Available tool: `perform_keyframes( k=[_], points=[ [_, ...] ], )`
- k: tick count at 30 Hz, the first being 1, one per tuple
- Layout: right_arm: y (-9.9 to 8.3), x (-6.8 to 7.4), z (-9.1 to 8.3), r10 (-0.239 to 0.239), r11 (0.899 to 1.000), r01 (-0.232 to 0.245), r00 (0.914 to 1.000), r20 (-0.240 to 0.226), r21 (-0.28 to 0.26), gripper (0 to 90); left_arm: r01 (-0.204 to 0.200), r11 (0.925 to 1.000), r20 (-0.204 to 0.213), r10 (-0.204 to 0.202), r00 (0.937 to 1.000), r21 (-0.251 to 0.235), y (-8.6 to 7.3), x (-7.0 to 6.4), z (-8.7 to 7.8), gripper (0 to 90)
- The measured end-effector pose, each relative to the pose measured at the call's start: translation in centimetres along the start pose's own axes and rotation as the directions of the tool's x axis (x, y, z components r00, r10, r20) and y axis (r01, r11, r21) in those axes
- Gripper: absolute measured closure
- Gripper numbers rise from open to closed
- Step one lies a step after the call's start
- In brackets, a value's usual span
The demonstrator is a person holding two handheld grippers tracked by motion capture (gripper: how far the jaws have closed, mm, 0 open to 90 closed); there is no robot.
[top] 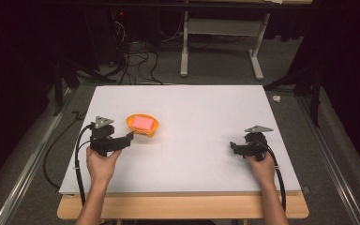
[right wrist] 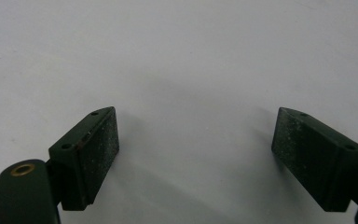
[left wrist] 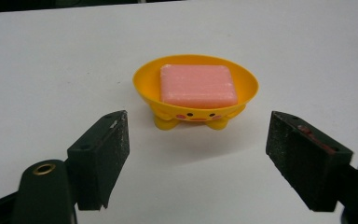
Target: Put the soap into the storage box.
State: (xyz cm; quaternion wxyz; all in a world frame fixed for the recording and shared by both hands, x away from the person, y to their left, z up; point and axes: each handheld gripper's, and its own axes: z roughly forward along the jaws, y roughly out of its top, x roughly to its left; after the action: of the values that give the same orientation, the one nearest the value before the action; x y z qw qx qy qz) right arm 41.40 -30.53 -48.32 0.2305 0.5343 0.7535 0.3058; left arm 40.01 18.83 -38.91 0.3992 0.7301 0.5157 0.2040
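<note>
My left tool (top: pixel 130 136) hangs over the white desk (top: pixel 192 112) with jaws spread wide, aimed at the yellow soap dish (left wrist: pixel 196 88) just ahead; the pink soap (left wrist: pixel 198 85) lies flat inside it. My right tool (top: pixel 233 147) sits well apart, jaws also wide, nothing between them. Beyond the desk I see grey carpet (top: pixel 215 70), tangled cables (top: pixel 136 61) and a white frame's legs (top: pixel 220 47)

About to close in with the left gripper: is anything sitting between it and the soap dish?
Nothing visible. The left gripper is open and faces the yellow soap dish, which holds the pink soap. Bare white table lies between the jaws and the dish.
</note>
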Motion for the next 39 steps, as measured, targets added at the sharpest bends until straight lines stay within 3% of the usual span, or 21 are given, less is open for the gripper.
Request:
perform_keyframes(
  k=[13, 39],
  points=[
    [0.0, 0.0, 0.0, 0.000, 1.000, 0.000, 1.0000, 0.000, 0.000, 15.2, -0.014, 0.9999, 0.016, 0.014, 0.9998, -0.003, -1.2, -0.3, 0.1, 22.2],
    [0.0, 0.0, 0.0, 0.001, 1.000, -0.001, 1.0000, 0.000, 0.000, 15.2, -0.002, 0.9993, 0.009, 0.002, 1.0000, 0.036, -3.4, 0.9, 1.4, 23.1]
  ],
)
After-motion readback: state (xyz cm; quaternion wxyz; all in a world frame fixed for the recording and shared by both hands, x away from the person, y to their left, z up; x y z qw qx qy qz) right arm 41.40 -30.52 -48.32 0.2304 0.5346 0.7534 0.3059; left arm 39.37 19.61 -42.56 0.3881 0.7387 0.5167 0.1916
